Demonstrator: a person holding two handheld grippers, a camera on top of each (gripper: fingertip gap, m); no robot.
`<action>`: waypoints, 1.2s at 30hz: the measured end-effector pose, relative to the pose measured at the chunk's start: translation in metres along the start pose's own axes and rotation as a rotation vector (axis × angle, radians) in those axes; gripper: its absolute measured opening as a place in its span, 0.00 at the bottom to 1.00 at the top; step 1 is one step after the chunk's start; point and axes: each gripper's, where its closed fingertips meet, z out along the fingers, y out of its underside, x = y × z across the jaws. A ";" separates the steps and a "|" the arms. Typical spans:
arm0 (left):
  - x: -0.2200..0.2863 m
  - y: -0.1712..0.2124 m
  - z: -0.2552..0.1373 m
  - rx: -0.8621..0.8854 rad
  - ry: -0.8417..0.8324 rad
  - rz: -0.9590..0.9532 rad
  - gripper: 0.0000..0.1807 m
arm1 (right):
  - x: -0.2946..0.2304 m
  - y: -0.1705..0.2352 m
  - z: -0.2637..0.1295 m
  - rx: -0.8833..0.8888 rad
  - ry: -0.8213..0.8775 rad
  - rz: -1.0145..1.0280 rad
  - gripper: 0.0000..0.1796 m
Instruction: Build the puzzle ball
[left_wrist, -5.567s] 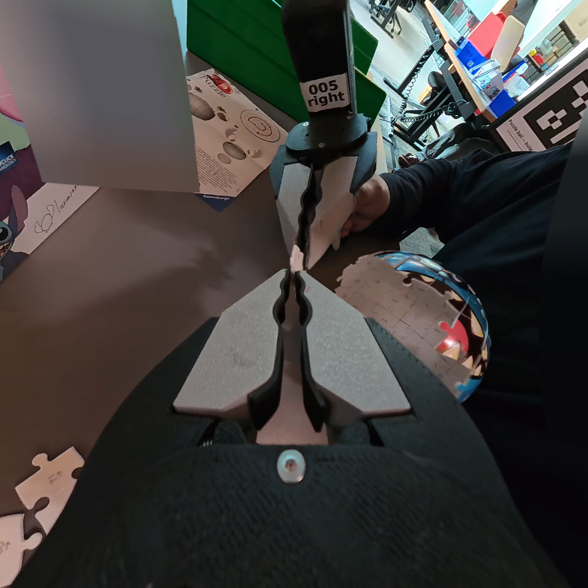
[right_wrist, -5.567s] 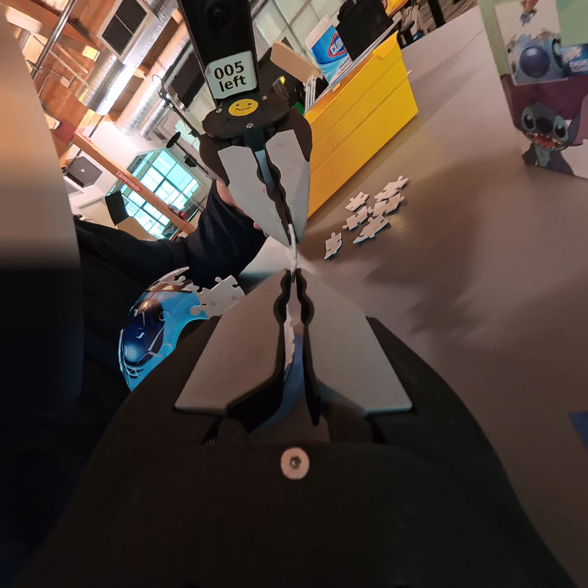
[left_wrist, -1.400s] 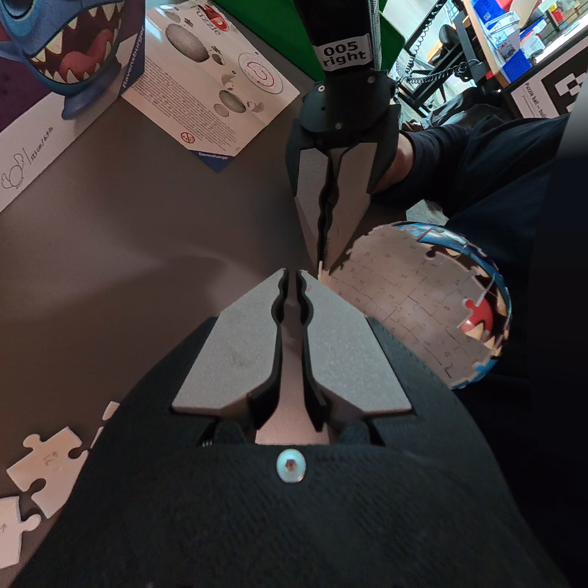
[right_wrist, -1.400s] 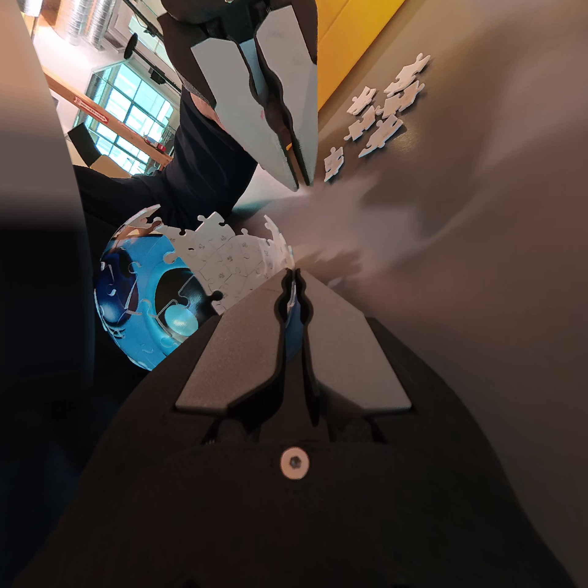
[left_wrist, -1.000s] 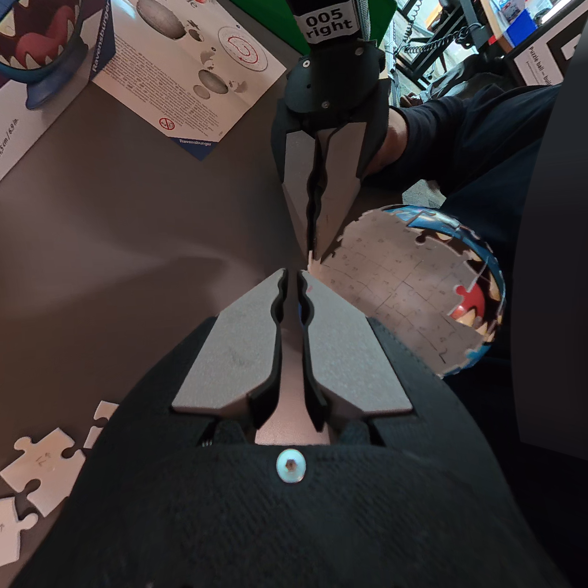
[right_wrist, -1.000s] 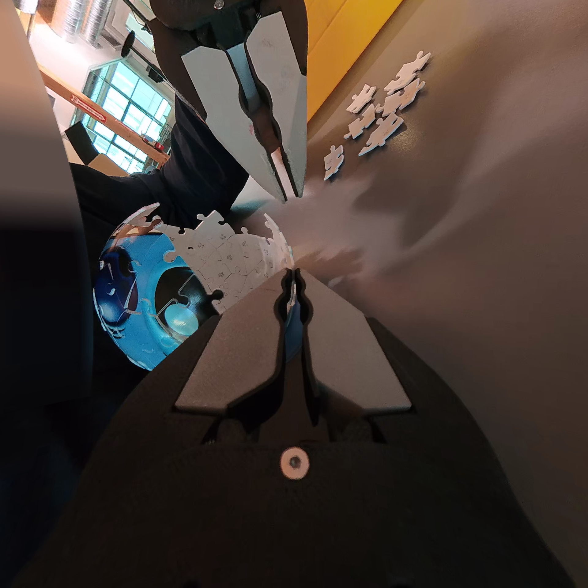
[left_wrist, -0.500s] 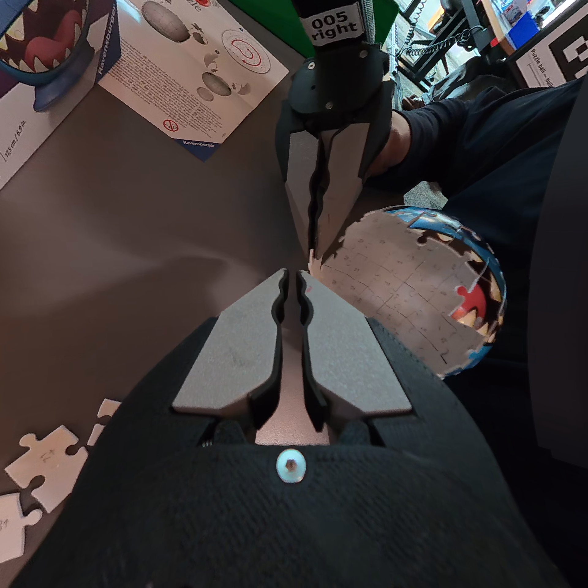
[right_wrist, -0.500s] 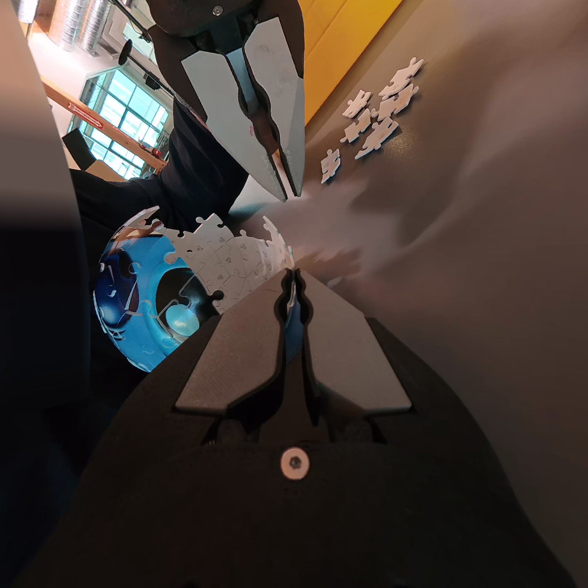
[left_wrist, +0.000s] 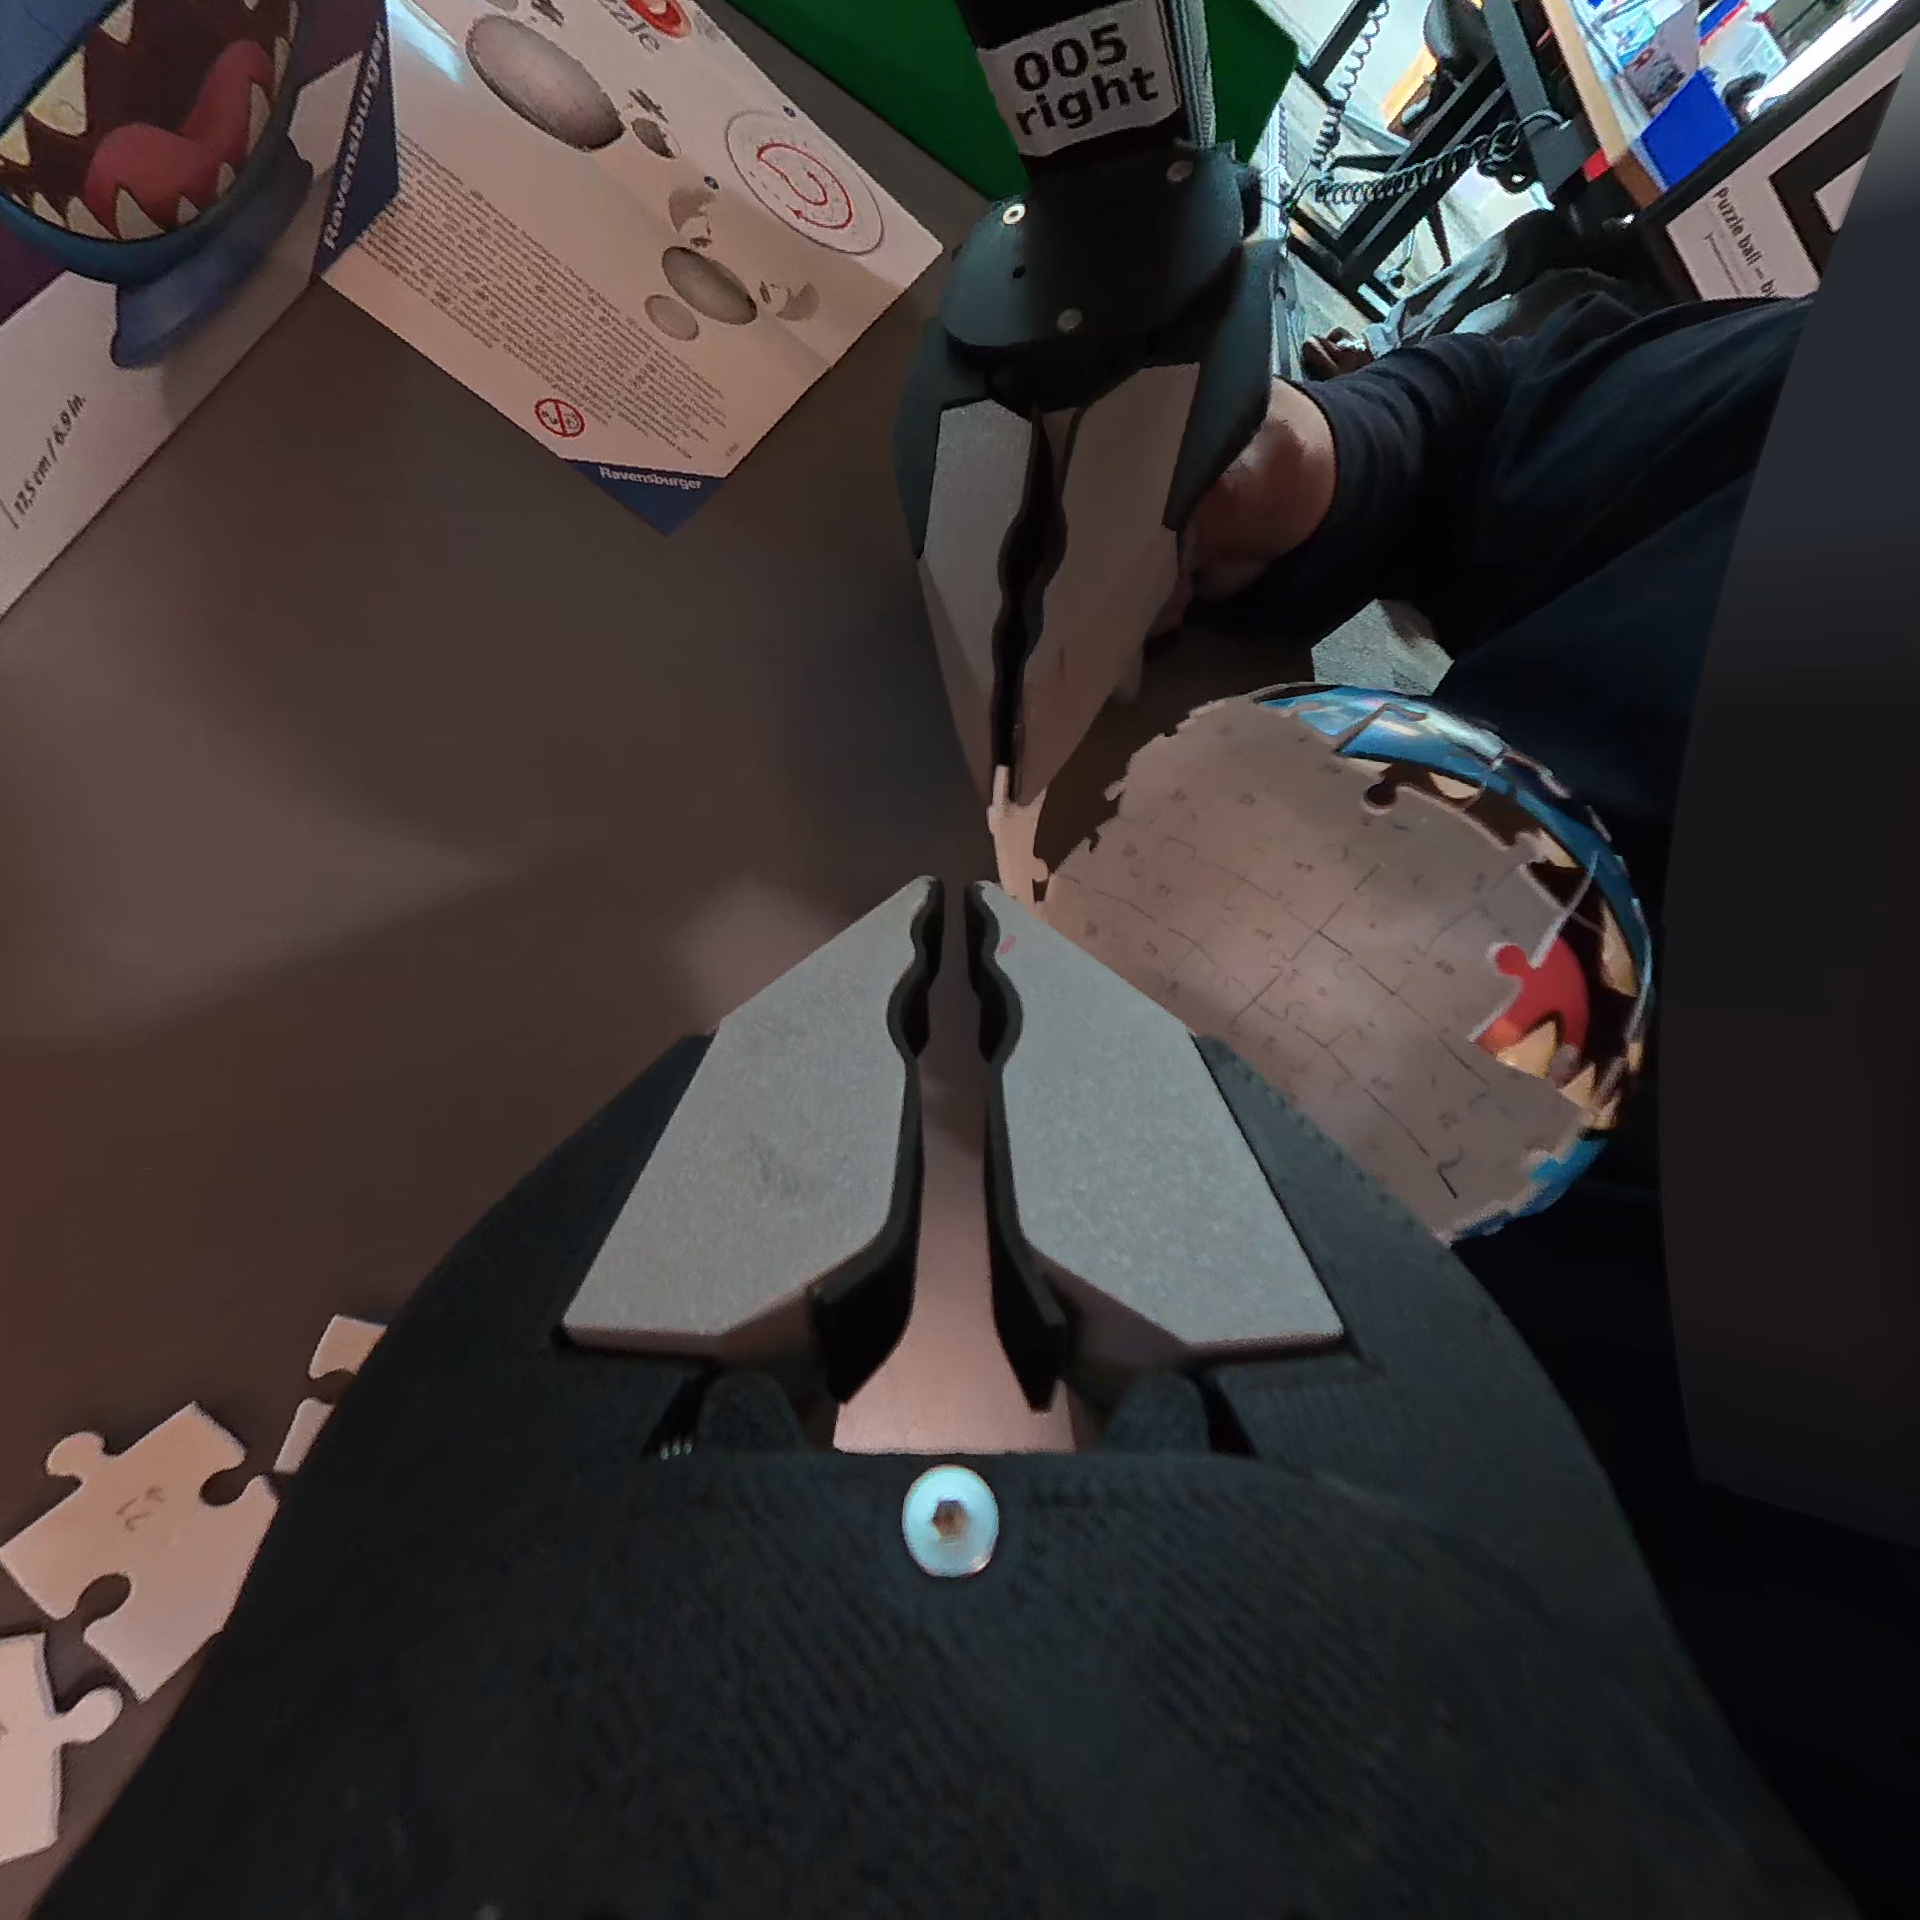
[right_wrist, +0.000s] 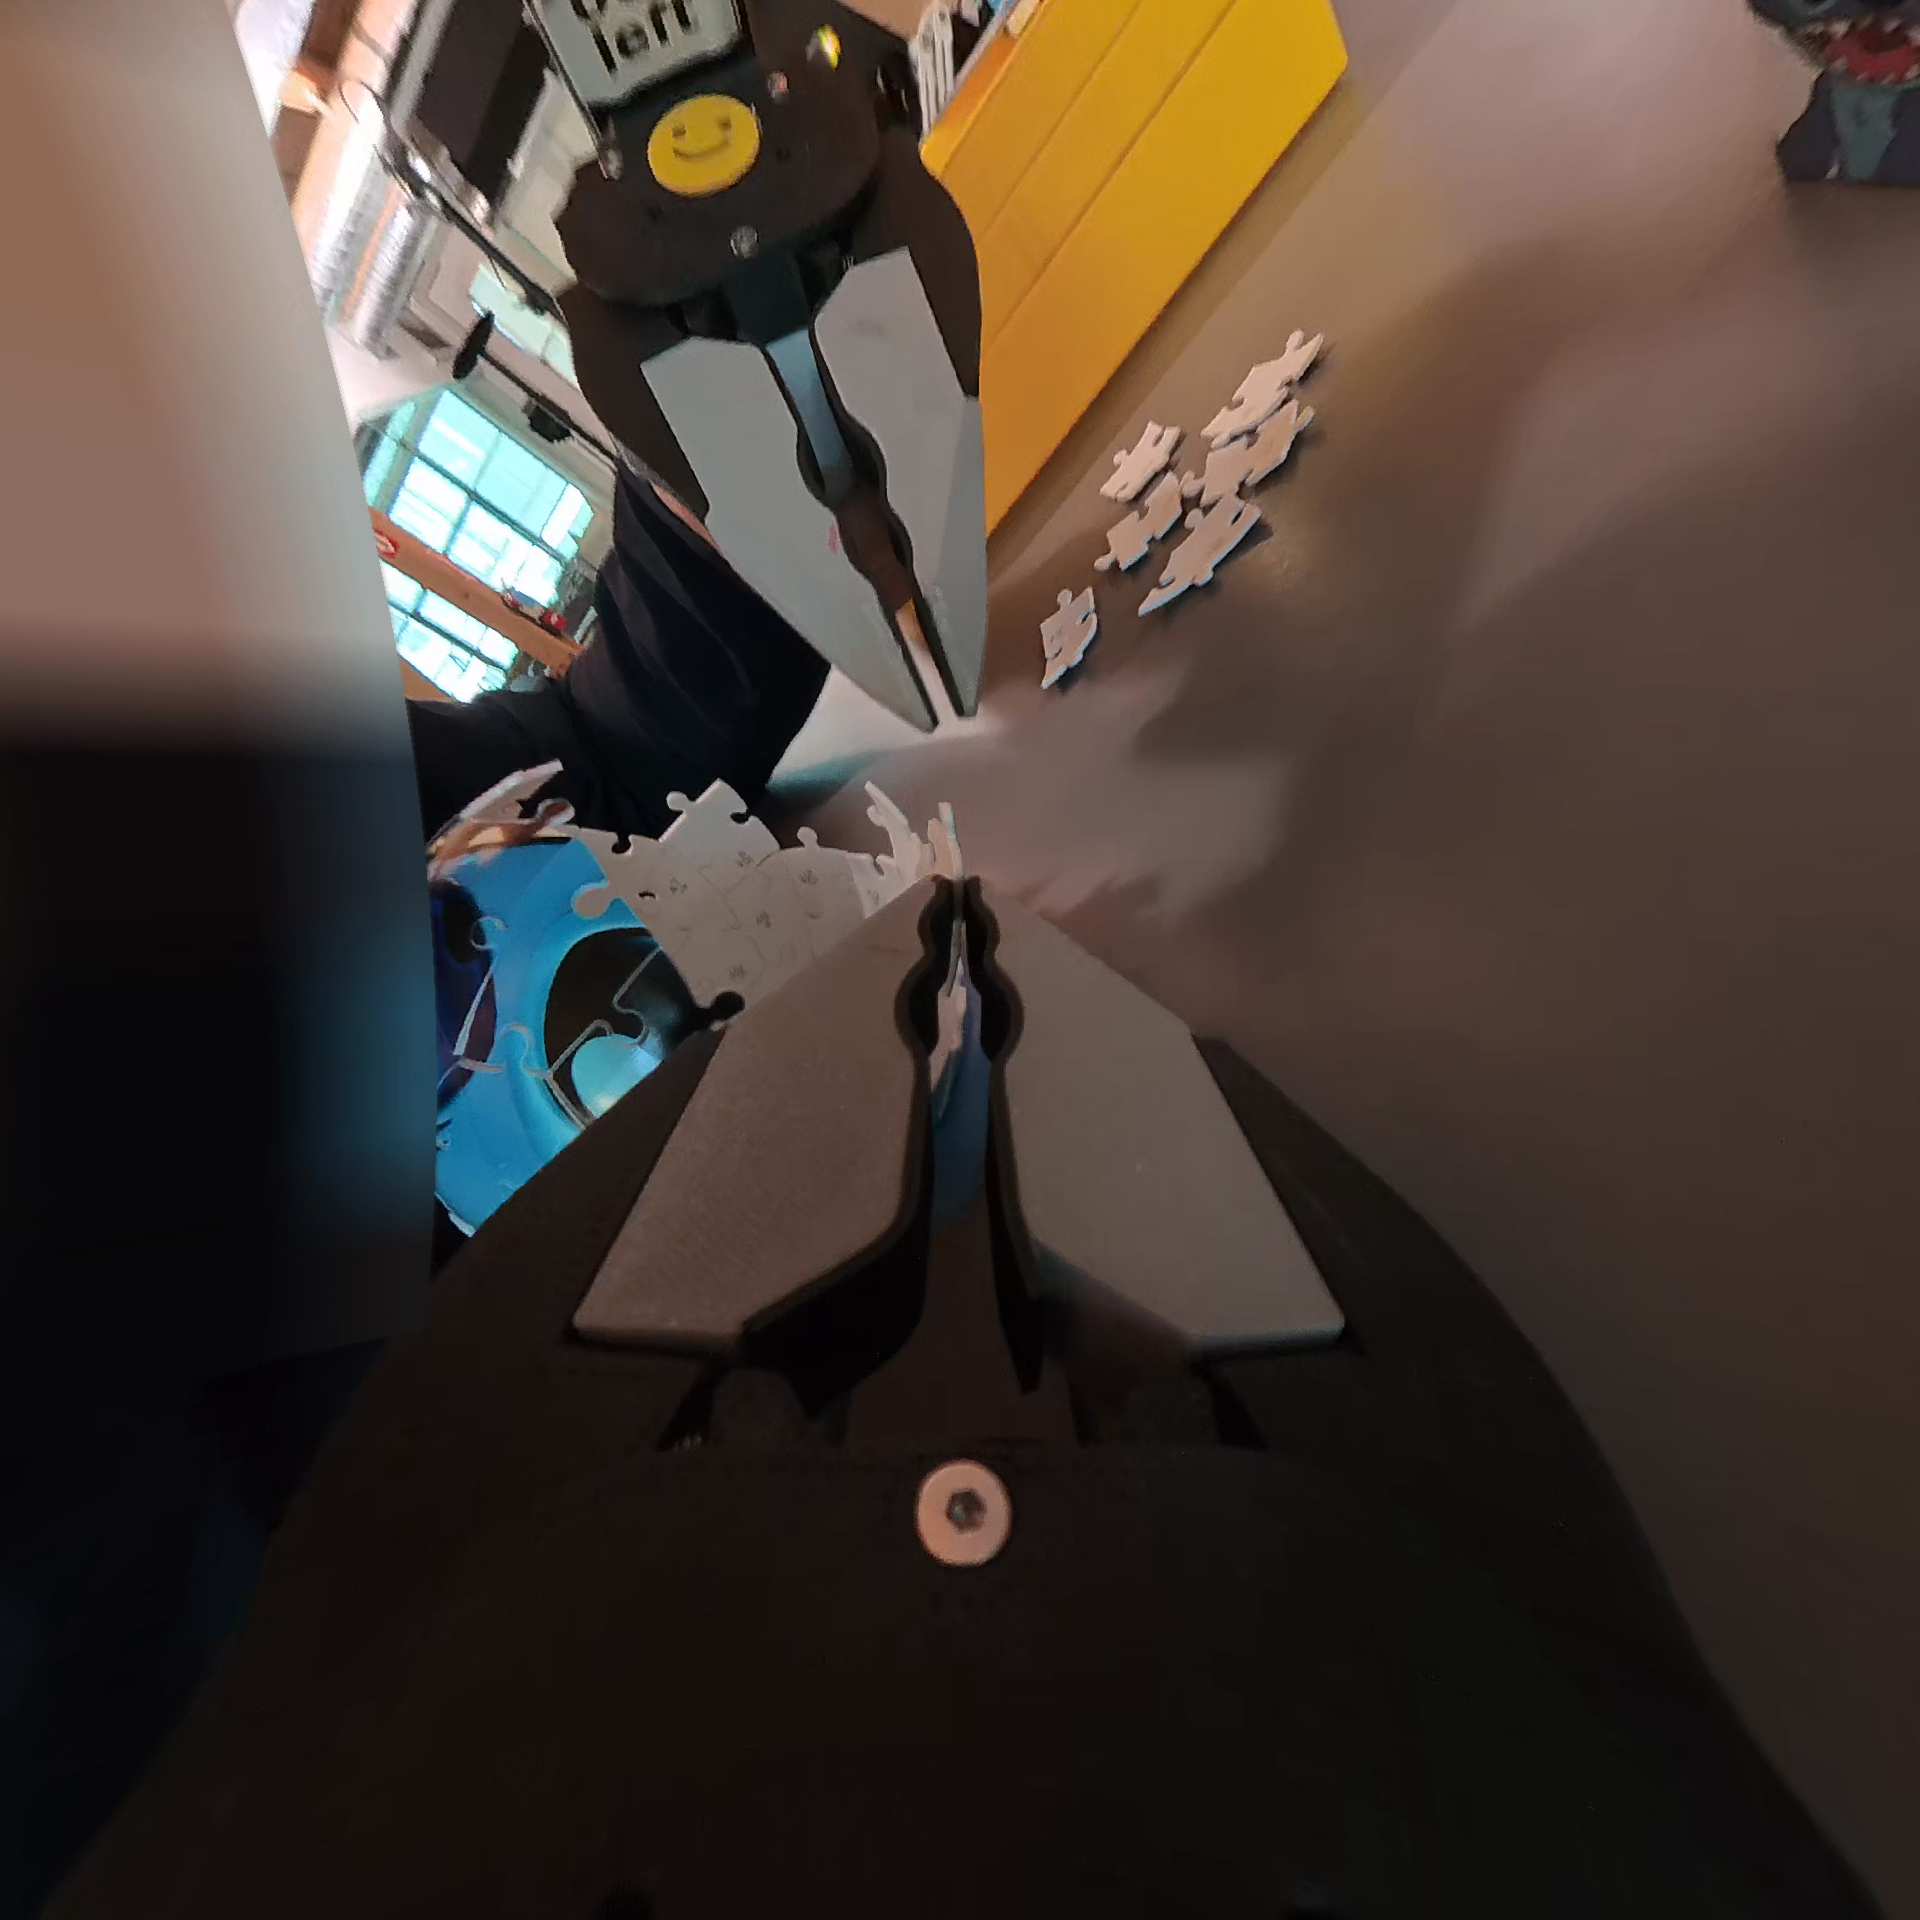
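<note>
The half-built puzzle ball (left_wrist: 1299, 956) shows its white inside and a blue printed outside; in the right wrist view (right_wrist: 727, 894) it lies left of my fingers. My right gripper (right_wrist: 958, 883) is shut on a white piece at the ball's rim; in the left wrist view (left_wrist: 1008, 790) it comes down from above and pinches the rim's left edge. My left gripper (left_wrist: 954, 894) is open by a narrow slit and empty, just left of the rim and apart from it. In the right wrist view (right_wrist: 948, 712) it hangs above the ball.
Loose white pieces lie at the lower left (left_wrist: 135, 1558) and as a cluster near a yellow box (right_wrist: 1122, 187), (right_wrist: 1195, 499). An instruction sheet (left_wrist: 644, 239) and the puzzle box (left_wrist: 156, 156) lie at the far side. A person's hand (left_wrist: 1247, 499) holds the right gripper. My left and right fingertips are right by each other.
5.6 s ago my left gripper held a piece against the right gripper's tips; it is empty now. Over the last second it drew a little away from the ball's rim.
</note>
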 end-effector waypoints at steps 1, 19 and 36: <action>0.001 0.001 0.001 -0.004 0.003 0.001 0.01 | -0.001 -0.002 -0.001 0.014 -0.009 0.003 0.00; 0.011 -0.007 0.010 0.030 0.042 -0.002 0.02 | -0.004 -0.022 -0.008 0.135 -0.033 0.005 0.00; 0.001 -0.003 0.008 0.024 0.030 -0.024 0.03 | 0.002 -0.018 -0.007 0.121 -0.029 0.037 0.00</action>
